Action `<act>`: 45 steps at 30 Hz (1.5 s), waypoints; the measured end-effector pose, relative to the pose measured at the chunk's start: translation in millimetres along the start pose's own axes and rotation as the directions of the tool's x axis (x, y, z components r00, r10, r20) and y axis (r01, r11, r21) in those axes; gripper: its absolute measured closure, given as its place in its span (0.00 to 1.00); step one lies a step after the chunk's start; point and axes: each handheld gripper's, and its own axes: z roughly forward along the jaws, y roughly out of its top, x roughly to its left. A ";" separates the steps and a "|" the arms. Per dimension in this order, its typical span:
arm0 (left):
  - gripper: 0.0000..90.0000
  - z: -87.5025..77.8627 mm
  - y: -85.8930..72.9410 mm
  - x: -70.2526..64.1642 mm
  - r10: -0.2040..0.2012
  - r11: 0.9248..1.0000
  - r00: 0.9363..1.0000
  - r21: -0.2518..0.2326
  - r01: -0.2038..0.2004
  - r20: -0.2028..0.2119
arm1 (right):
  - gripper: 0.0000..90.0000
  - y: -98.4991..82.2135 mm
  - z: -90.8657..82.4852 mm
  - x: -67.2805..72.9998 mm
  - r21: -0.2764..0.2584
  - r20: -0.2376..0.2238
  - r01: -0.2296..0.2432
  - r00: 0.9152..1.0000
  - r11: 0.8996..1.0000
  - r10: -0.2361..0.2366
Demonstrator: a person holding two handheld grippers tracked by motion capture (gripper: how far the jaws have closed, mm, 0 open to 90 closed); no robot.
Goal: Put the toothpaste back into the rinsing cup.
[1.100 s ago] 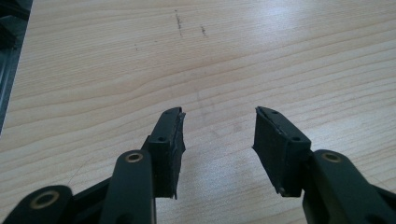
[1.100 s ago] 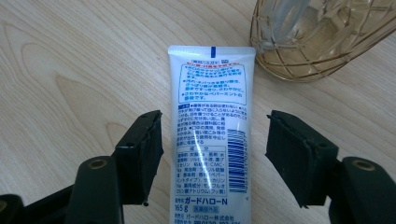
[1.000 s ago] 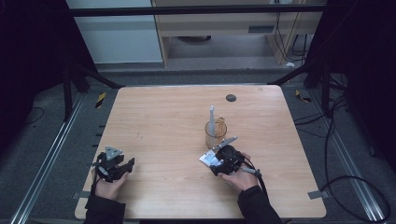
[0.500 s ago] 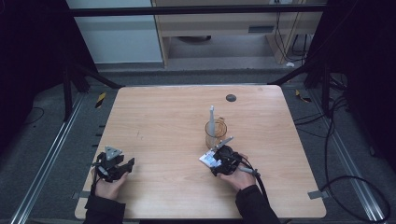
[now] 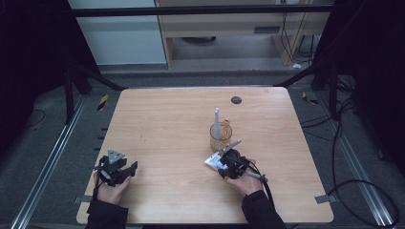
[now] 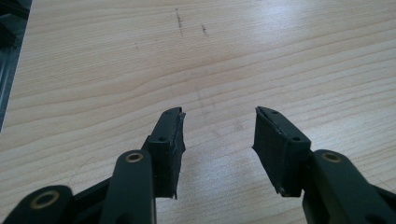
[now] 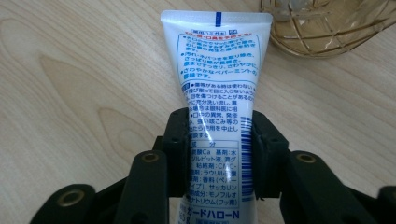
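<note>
My right gripper [image 7: 215, 154] clamps the tube [image 7: 215, 93] mid-body, crimp toward the cup [image 5: 220, 136], for loading; left gripper [image 6: 219, 140] idles wide open, empty.

One wooden worktop [image 5: 167, 124]. Two hand-held grippers: the left hand-held gripper [image 5: 116, 168] and the right hand-held gripper [image 5: 229, 162], one in each of the person's two hands. One amber glass mug [image 5: 220, 137] with one slim white item [image 5: 216, 121] standing in it. One white tube [image 7: 217, 93] with blue print. One small dark round thing [image 5: 236, 99] near the far edge.
</note>
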 end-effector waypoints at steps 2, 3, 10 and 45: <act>0.57 0.1 0.0 0.0 0.000 1.000 1.000 0.001 0.000 0.000 | 0.75 -1.8 -2.6 0.0 -0.002 -0.013 0.004 1.000 1.000 -0.004; 0.57 0.0 0.0 0.0 0.000 1.000 1.000 0.001 0.000 0.000 | 0.75 -2.2 -4.7 0.9 -0.002 -0.024 0.001 1.000 1.000 -0.001; 0.57 -0.3 0.1 0.0 -0.001 1.000 1.000 -0.001 0.001 -0.001 | 0.76 -4.5 -29.5 7.4 -0.099 -0.066 0.017 0.998 0.995 -0.023; 0.57 -0.1 -0.1 0.4 -0.003 1.000 1.000 -0.001 0.003 -0.003 | 0.76 -0.4 -115.0 -34.9 -0.677 0.054 -0.146 0.968 0.722 0.246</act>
